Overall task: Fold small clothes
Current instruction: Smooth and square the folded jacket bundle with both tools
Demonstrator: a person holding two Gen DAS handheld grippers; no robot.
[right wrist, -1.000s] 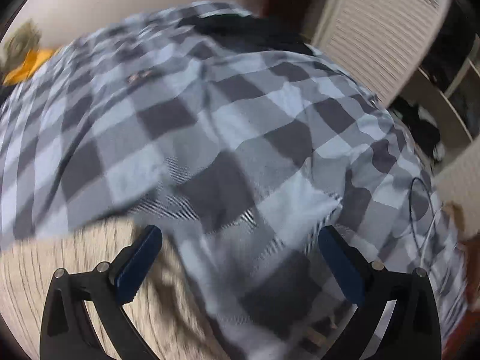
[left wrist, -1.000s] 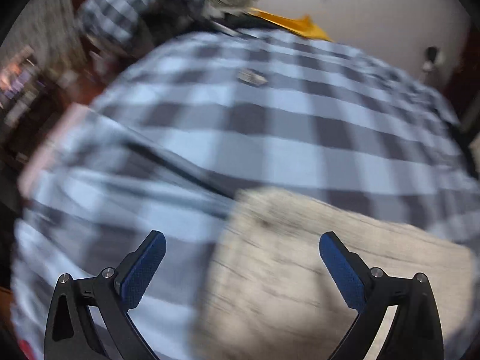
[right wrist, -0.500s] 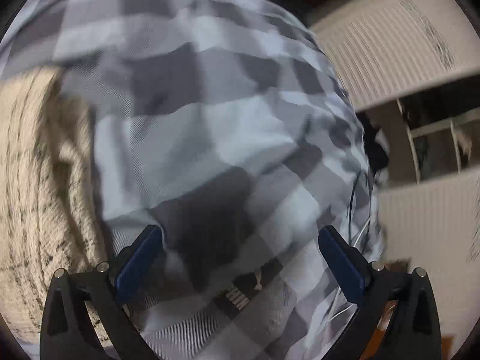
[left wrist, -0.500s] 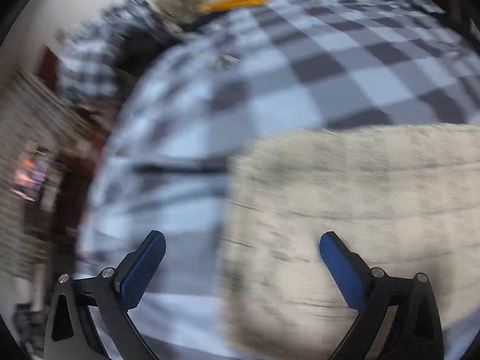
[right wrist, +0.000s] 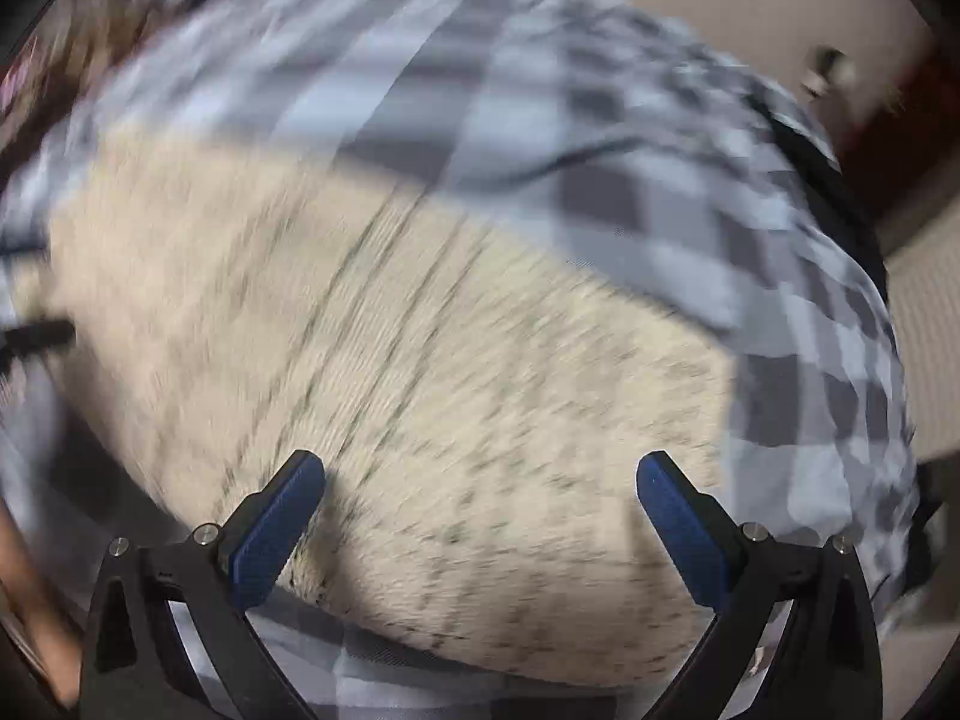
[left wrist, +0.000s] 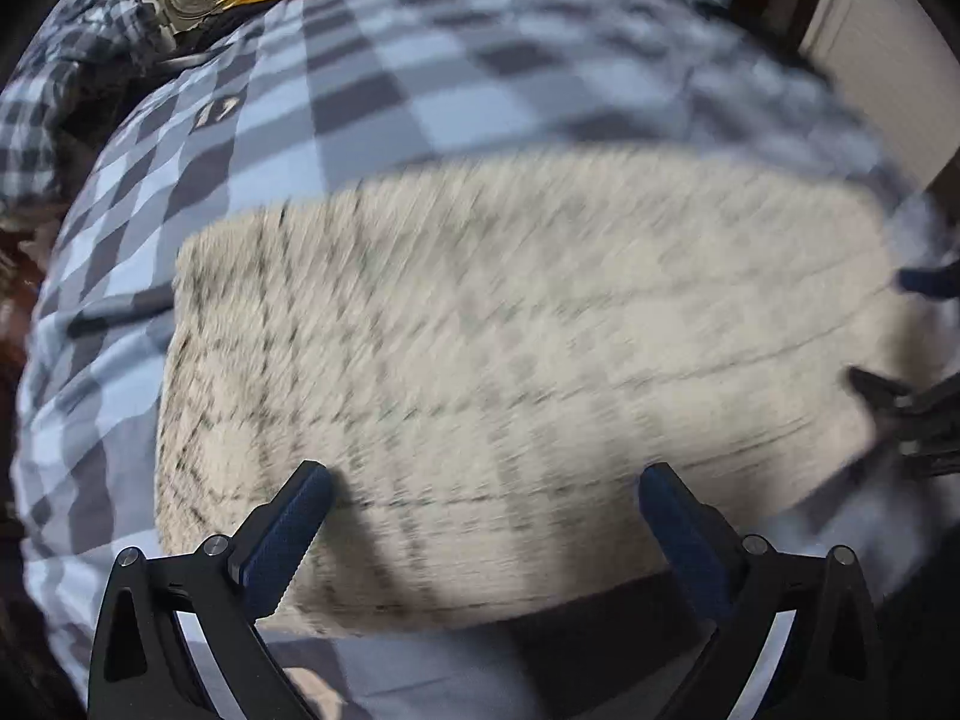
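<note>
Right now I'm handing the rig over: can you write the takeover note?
Left hand-held gripper: open, empty, over the near edge of the beige garment.
Right hand-held gripper: open, empty, over the same garment's near right part.
Garment lies flat on the checked bedspread; views are blurred.
Done: no fold visible.
Left: grasp an edge and fold.

Black tool point(left wrist: 483, 492) frames, blue textured pads point(left wrist: 288, 534), silver screws.
</note>
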